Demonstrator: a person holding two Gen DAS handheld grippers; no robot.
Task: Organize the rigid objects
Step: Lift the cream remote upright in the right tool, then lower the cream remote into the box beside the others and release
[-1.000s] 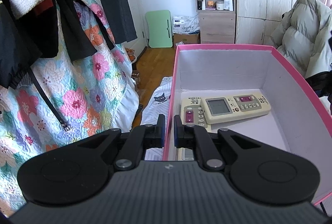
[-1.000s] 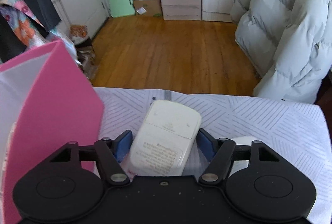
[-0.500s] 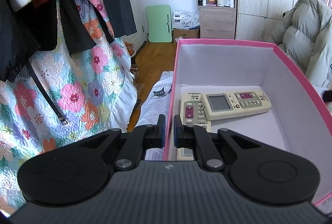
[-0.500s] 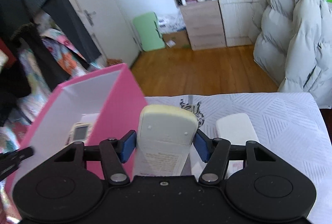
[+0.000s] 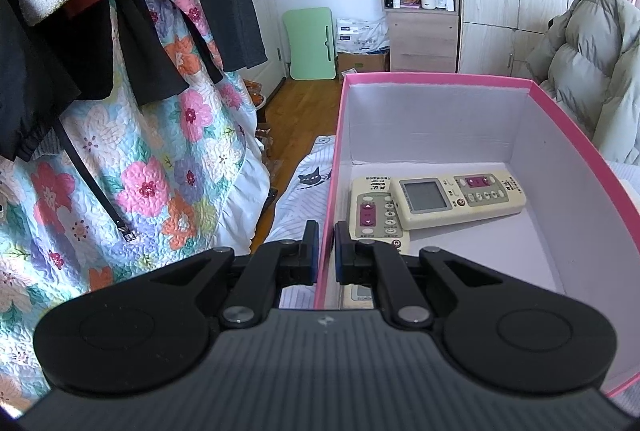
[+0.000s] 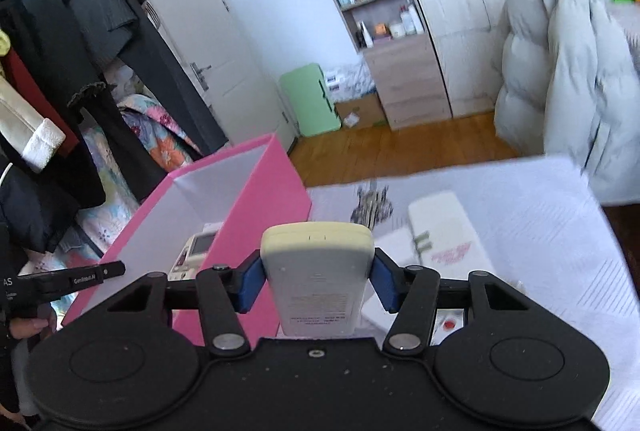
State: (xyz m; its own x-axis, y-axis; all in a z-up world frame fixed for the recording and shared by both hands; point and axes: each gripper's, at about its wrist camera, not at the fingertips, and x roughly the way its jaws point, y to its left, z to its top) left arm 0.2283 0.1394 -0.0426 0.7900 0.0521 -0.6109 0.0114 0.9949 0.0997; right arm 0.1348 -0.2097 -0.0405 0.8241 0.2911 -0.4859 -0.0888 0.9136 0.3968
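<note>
1. Right gripper [image 6: 318,281], lower centre of right wrist view: blue pads press both long sides of a cream rectangular plastic remote control [image 6: 318,279], held back-side up w/ its printed label toward the camera; its far end juts past the fingertips. Jaws stand partway apart, at the remote's width.
2. Left gripper [image 5: 326,249], lower centre of left wrist view: jaws nearly together, pinching the near left wall of the pink cardboard box with white lining [image 5: 436,81]; one pad outside the wall, one inside.
3. Box interior, centre right of left wrist view: two cream remotes lie face up on the floor. The one w/ a grey LCD screen [image 5: 458,197] lies crosswise, its screen end overlapping the long narrow one w/ a magenta button [image 5: 374,217], which points toward the camera.
4. In right wrist view the box sits left of centre, top open; the held remote is over the box's right outer wall, not inside. The left gripper's black finger [image 6: 76,277] shows at left edge, w/ part of a hand [image 6: 30,327] below it.
5. White cloth with a fine line pattern [image 6: 540,231], right half of right wrist view, covers the surface. On it, just right of the held remote, lies a white rectangular remote [image 6: 444,227], blurred; detail cannot be read.
6. Background: floral quilt [image 5: 152,167] and dark hanging garments [image 5: 60,43] at left; grey puffer coat [image 6: 560,71] at right; wood floor [image 6: 400,147] beyond.
</note>
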